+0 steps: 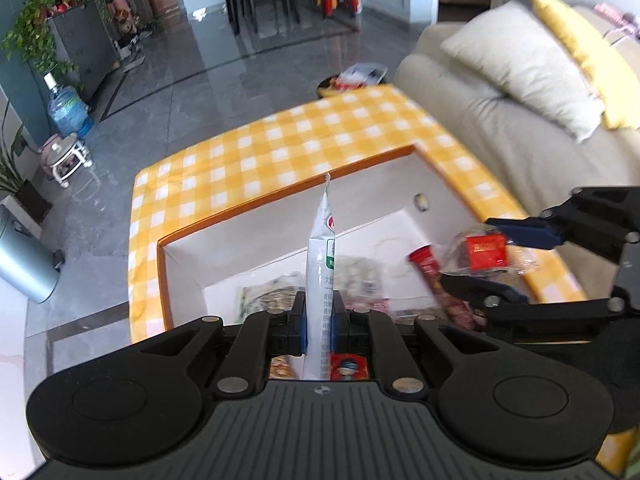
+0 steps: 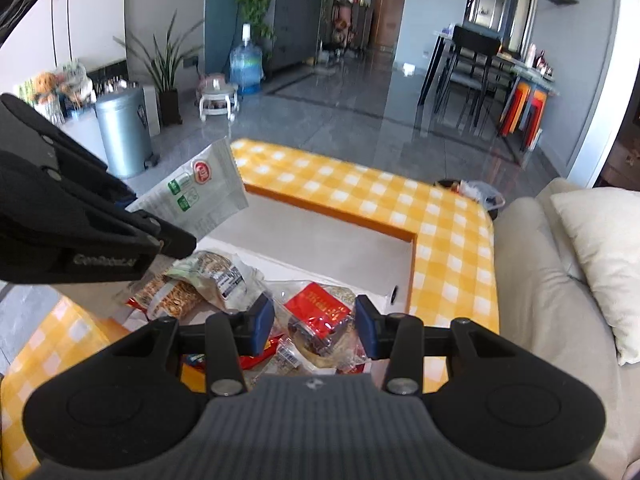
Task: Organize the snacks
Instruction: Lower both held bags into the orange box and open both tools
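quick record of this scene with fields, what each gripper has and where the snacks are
left gripper: jaws shut on a white snack packet, held edge-up above the bin
right gripper: jaws closed on a clear-wrapped snack with a red label
bin: white storage box sunk into the table
table cover: yellow checked cloth
loose snacks: pile of packets low in the box
beside table: beige sofa with a pale cushion
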`<state>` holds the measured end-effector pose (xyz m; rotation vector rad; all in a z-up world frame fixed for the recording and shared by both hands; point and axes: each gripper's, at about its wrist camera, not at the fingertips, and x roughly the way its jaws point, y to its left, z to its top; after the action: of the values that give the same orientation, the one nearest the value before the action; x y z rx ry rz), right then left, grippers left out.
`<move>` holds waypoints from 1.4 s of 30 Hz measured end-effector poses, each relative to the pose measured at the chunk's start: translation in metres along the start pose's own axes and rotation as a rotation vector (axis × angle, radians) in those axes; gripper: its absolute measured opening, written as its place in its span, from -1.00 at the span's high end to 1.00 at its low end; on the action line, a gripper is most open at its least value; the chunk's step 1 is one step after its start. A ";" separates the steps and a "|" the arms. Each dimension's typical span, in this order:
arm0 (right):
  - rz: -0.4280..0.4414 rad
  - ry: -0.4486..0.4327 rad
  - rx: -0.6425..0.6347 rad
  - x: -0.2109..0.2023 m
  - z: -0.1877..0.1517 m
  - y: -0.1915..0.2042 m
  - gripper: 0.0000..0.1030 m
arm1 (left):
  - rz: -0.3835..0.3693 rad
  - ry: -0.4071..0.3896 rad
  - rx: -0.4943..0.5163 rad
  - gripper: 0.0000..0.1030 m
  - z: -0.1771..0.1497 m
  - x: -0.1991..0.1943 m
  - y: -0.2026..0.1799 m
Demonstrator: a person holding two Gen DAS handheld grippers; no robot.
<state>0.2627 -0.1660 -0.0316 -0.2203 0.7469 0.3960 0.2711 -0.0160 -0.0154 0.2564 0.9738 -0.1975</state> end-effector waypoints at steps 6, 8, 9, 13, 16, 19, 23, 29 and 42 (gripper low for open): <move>-0.011 0.094 -0.054 0.044 0.013 0.005 0.20 | 0.072 0.098 0.018 0.80 0.004 0.044 0.010; -0.020 0.124 -0.074 0.059 0.014 0.006 0.20 | 0.102 0.116 0.049 0.80 0.003 0.054 0.011; -0.023 0.134 -0.083 0.065 0.014 0.008 0.20 | 0.125 0.127 0.070 0.80 0.002 0.059 0.010; -0.028 0.181 -0.108 0.088 0.015 0.010 0.20 | 0.168 0.167 0.111 0.80 -0.002 0.076 0.012; -0.035 0.207 -0.127 0.101 0.014 0.013 0.19 | 0.174 0.184 0.121 0.79 -0.004 0.086 0.013; -0.044 0.233 -0.146 0.111 0.012 0.017 0.19 | 0.207 0.185 0.145 0.79 -0.006 0.092 0.011; -0.053 0.264 -0.174 0.121 0.009 0.021 0.19 | 0.220 0.186 0.158 0.77 -0.003 0.094 0.010; -0.065 0.300 -0.208 0.131 0.002 0.025 0.18 | 0.273 0.200 0.156 0.73 0.000 0.106 0.017; -0.065 0.300 -0.228 0.126 -0.001 0.025 0.00 | 0.360 0.274 0.181 0.29 -0.009 0.114 0.022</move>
<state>0.3350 -0.1095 -0.1210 -0.5256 0.9862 0.3912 0.3327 0.0015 -0.1124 0.6309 1.1631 0.0831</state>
